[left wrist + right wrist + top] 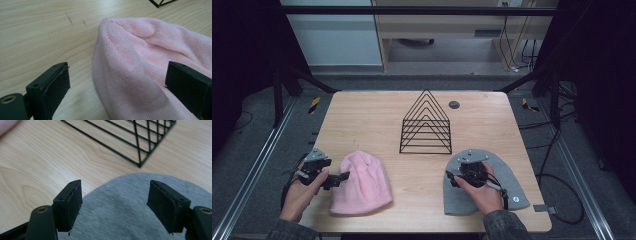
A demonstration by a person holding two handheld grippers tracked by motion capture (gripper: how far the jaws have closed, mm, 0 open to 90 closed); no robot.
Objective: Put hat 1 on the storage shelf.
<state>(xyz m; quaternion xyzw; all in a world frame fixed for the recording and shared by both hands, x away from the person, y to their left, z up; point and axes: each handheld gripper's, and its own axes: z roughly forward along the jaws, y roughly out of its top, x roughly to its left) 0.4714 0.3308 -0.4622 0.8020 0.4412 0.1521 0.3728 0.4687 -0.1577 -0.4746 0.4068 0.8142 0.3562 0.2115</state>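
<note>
- Between the spread jaws of the left gripper (117,82) lies the crown end of the soft pink knitted beanie (150,65); the jaws stand wide and grip nothing, one pad over bare wood, the other over the knit.
- Closing from here could pinch just a thin fold, so the hat would slip out or drag across the pale wooden table (377,115).
- Ahead of both sets of jaws stands the black wire triangular rack (427,125); a loose hat could snag it.
- Under the right gripper (115,202), jaws open and empty, sits the flat grey felt-like beanie (125,220); its smooth cloth may slide away.
</note>
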